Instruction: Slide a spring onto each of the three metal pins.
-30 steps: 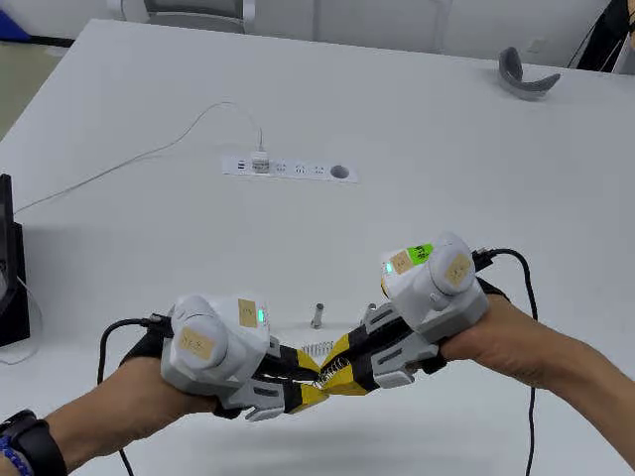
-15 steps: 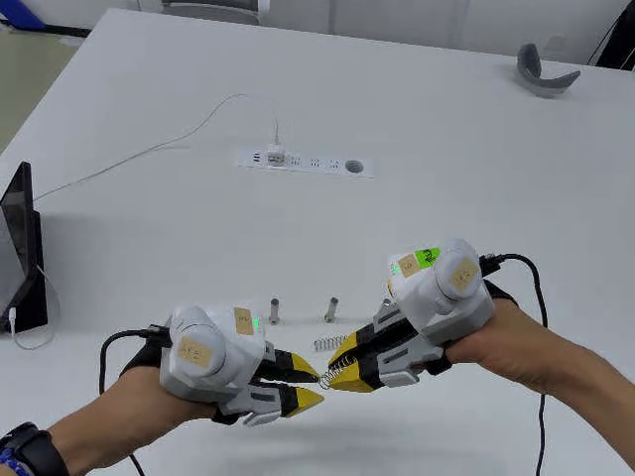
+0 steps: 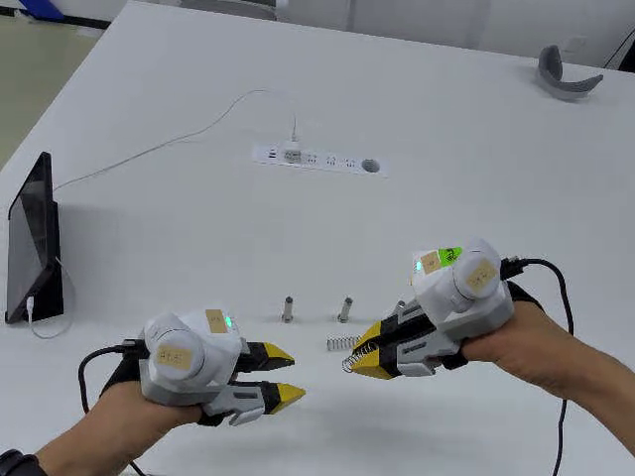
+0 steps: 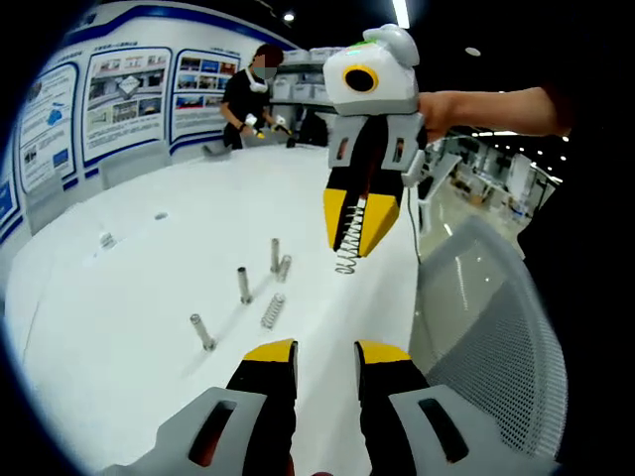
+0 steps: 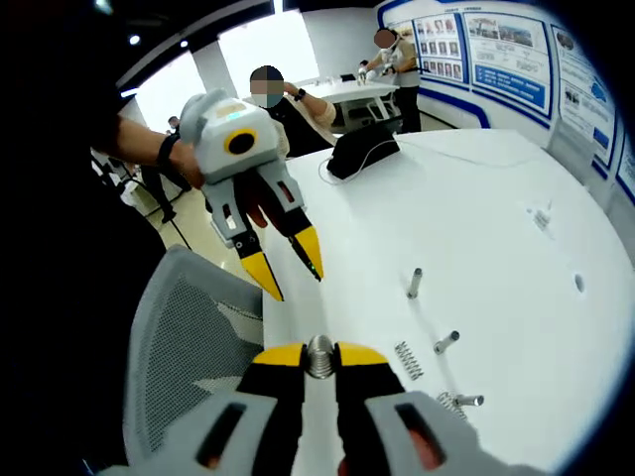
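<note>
Surface: white table (image 3: 198,218).
Left gripper (image 3: 296,377): jaws apart and holding nothing, low over the table.
Pins (image 3: 288,308): upright in a row.
Loose spring (image 3: 340,343): lying flat, just beside the pins.
Right gripper (image 3: 363,355): clamped on a second spring (image 3: 348,364).

The white, yellow-tipped left gripper (image 3: 296,377) has pulled back from the matching right gripper (image 3: 363,357) along the near edge of the white tabletop (image 3: 476,149). Its jaws are now parted, leaving the small metal coil spring (image 3: 348,363) pinched by the right alone.
</note>
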### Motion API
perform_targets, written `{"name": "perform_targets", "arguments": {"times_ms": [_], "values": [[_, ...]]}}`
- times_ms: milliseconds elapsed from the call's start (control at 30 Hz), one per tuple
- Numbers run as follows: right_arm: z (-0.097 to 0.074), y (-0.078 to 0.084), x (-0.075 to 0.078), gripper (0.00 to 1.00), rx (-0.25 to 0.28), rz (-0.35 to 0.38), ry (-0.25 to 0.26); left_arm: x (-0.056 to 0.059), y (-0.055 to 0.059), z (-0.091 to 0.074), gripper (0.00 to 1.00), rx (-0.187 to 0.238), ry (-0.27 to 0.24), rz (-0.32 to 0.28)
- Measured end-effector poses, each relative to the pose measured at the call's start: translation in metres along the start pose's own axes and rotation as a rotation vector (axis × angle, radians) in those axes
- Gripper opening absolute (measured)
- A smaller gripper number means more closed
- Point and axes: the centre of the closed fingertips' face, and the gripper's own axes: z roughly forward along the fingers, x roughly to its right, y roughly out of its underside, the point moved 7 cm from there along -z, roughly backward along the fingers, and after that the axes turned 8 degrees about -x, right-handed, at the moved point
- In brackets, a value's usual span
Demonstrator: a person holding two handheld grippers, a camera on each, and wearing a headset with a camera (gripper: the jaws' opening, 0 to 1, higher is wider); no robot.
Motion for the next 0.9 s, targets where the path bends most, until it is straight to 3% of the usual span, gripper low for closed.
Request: {"name": "perform_targets", "arguments": {"times_ms": [467, 900], "values": [[0.012, -0.009, 0.032, 0.13, -0.048, 0.018, 0.049, -0.032, 0.015, -0.014, 0.41, 0.01, -0.151, -0.092], [0.032, -0.02, 0.06, 0.13, -0.097, 0.008, 0.063, -0.05, 0.03, -0.025, 0.52, 0.013, -0.215, -0.169]]}}
